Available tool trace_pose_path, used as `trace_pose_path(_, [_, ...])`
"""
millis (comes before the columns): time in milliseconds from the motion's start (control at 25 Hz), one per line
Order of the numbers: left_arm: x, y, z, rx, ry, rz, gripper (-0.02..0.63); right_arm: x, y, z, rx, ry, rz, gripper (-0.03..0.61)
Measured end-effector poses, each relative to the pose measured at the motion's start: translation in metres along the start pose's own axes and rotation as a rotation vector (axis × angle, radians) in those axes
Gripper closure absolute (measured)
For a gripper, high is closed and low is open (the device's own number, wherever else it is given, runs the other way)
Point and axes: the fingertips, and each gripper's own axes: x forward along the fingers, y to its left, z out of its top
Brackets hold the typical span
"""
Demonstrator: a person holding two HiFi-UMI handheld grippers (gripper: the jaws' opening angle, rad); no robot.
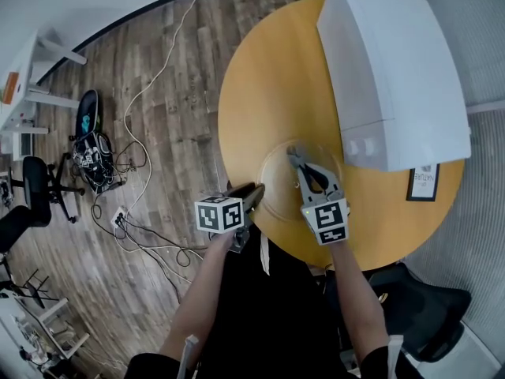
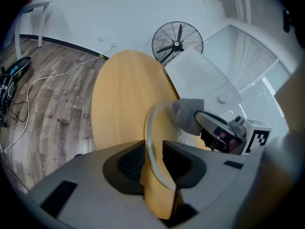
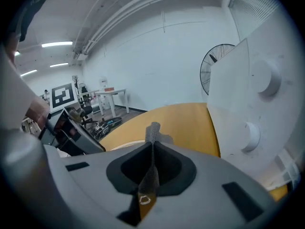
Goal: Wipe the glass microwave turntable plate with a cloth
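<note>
Glass plate on table, both hand-held grippers at it.

The glass plate (image 1: pixel 278 186) lies on the round table (image 1: pixel 268 77) near the person's edge, in front of the white microwave (image 1: pixel 394 69). The left hand-held gripper (image 2: pixel 153 161) has its jaws apart, with the plate's rim standing between them. The right hand-held gripper (image 3: pixel 151 168) is clamped on a grey cloth (image 3: pixel 153 130), which it holds over the plate's far side.

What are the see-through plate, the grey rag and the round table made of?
The plate looks like clear, glossy glass: the table shows through it. The cloth looks like soft, matte grey fabric, creased. The table is smooth yellow wood or a wood-look laminate; I cannot tell which.
</note>
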Motion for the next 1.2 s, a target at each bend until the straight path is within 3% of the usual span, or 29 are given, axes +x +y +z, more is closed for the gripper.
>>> trace_pose_path(480, [0.01,0.006,-0.003,-0.023,0.049,-0.02,0.568,0.068,0.023,-0.023,-0.08,0.158,0.069,0.555])
trace_pose_path(800, [0.01,0.008,-0.003,-0.042,0.035,-0.024,0.577,0.083,0.044,-0.02,-0.1,0.191,0.106,0.555])
trace_pose_path(1200, [0.009,0.008,-0.002,-0.042,-0.005,0.001,0.578,0.067,0.078,-0.035,-0.026,0.233,0.172,0.555])
